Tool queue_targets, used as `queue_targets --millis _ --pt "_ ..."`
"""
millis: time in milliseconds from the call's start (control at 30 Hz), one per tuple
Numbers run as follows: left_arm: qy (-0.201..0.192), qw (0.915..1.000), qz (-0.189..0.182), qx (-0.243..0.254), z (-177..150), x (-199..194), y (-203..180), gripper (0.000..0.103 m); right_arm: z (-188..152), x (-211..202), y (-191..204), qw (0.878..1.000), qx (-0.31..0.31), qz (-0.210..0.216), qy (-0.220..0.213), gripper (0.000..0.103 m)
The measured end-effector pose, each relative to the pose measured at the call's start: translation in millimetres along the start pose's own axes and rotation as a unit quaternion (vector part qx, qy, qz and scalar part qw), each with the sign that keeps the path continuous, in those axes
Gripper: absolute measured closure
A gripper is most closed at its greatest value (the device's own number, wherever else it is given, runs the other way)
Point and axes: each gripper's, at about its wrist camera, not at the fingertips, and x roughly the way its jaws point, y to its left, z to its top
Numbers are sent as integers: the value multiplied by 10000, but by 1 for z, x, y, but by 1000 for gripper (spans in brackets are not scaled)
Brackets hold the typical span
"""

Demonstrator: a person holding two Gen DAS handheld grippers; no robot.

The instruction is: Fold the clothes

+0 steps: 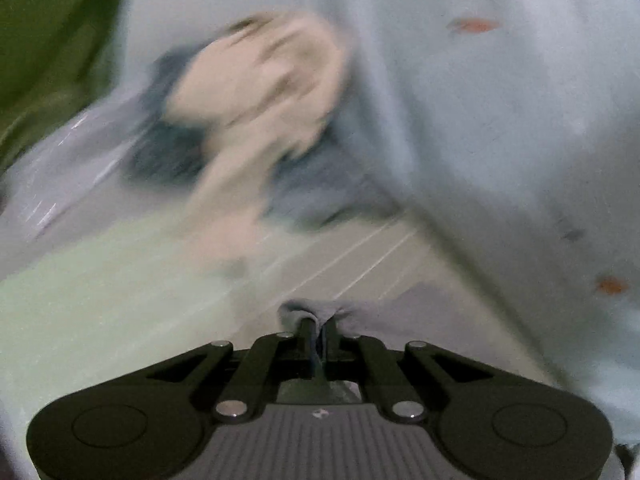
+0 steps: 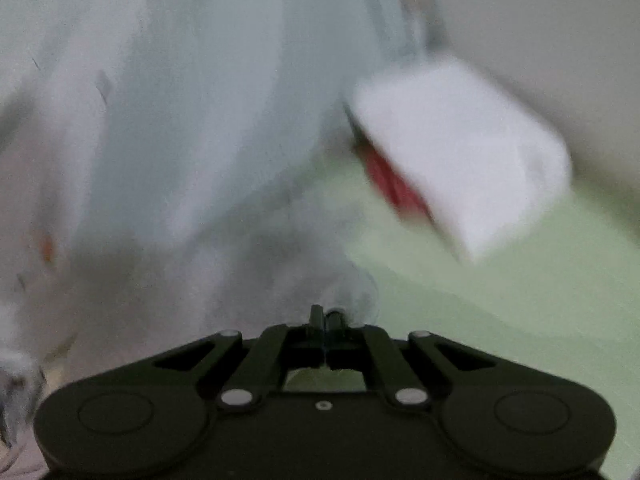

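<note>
Both views are badly smeared, so I note only what reads clearly.

Left wrist view: my left gripper [image 1: 316,328] has its jaws pressed together on a bunched fold of the pale blue garment [image 1: 480,120]. A small tuft of cloth sticks up just past the fingertips. From that pinch the garment rises up and to the right and fills most of the upper right of the view. It carries small orange marks [image 1: 476,25] scattered across it. To the left of centre lies a blurred heap of other clothes [image 1: 256,92], beige cloth over something dark blue; I cannot make out separate pieces. Below and left is the light green surface [image 1: 100,300]. A darker green patch [image 1: 48,40] sits in the top left corner.

Right wrist view: my right gripper [image 2: 326,318] is also shut, jaws meeting, with the edge of the same garment [image 2: 180,120] gathered right at the tips. The cloth sweeps up and left from there and covers the left half of the view. To the right, a white folded item [image 2: 460,152] rests on the light green surface [image 2: 500,320], with something red [image 2: 396,184] showing beneath its left edge. Blur hides what that red thing is.

The garment hangs between the two grippers, clear of the surface near each pinch.
</note>
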Motion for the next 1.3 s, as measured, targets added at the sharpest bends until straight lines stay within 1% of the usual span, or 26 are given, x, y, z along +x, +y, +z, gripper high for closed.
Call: queue_targets --millis 67,133,167,200,233,267,300,367,433,500,567,633,700,767,833,867,900,967,1033,1067,1100,1167,1233,1300 --pt "339 9989 210 -261 -25 1 26 100 -36 8 -25 9985 273 -72 466 102" --pt "590 9969 353 -376 -43 1 43 96 -58 11 -43 9954 521 -70 806 101" --pt "673 9958 484 -377 -49 0 47 95 -64 11 -50 9938 635 -54 908 97" --pt "701 9953 576 -339 -53 -4 49 91 -68 9 -55 9932 693 -45 938 93" --pt "727 9948 653 -302 -58 -7 50 87 -68 5 -58 9934 696 -29 915 90" --pt "740 9949 629 -275 -60 -11 49 76 -67 1 -61 9945 657 -29 817 77" --pt "747 9951 603 -247 -63 -15 48 67 -64 -4 -62 9958 607 -39 691 62" --pt "704 9960 534 -128 -68 -23 42 62 -58 -10 -67 9976 492 -79 481 53" --pt "689 9965 481 28 -74 -30 35 57 -51 -9 -72 9986 347 -171 374 48" --pt "715 9964 412 183 -81 -36 27 54 -47 0 -74 9988 168 -345 314 39" --pt "744 9960 358 353 -89 -43 19 54 -39 14 -80 9979 2 -553 328 38" --pt "734 9952 348 542 -99 -53 12 52 -35 25 -84 9975 -109 -589 373 36" --pt "726 9943 320 716 -108 -62 6 46 -31 35 -86 9971 -216 -596 420 34" --pt "718 9930 314 881 -116 -72 1 46 -31 40 -84 9962 -401 -610 475 34" --pt "736 9914 355 1024 -124 -80 -2 45 -33 43 -78 9946 -691 -613 468 44" --pt "749 9904 391 1096 -128 -83 -4 44 -35 44 -74 9930 -880 -638 462 59" --pt "760 9895 422 1156 -131 -85 -6 43 -36 45 -70 9910 -1069 -664 456 82" --pt "791 9880 457 1248 -136 -88 -11 43 -39 45 -56 9859 -1443 -718 459 102" --pt "835 9875 441 1258 -140 -88 -16 39 -46 41 -36 9799 -1873 -612 320 102" --pt "866 9875 405 1251 -141 -87 -19 39 -52 37 -23 9751 -2139 -534 224 102" --pt "891 9872 375 1269 -142 -86 -23 39 -61 34 -9 9679 -2477 -391 188 102" --pt "942 9853 312 1393 -146 -82 -34 39 -83 28 21 9470 -3208 -43 172 102" --pt "979 9829 207 1547 -151 -80 -46 39 -108 24 41 9251 -3772 271 352 102" --pt "1016 9806 69 1674 -157 -78 -58 38 -134 21 59 8997 -4290 577 569 101"
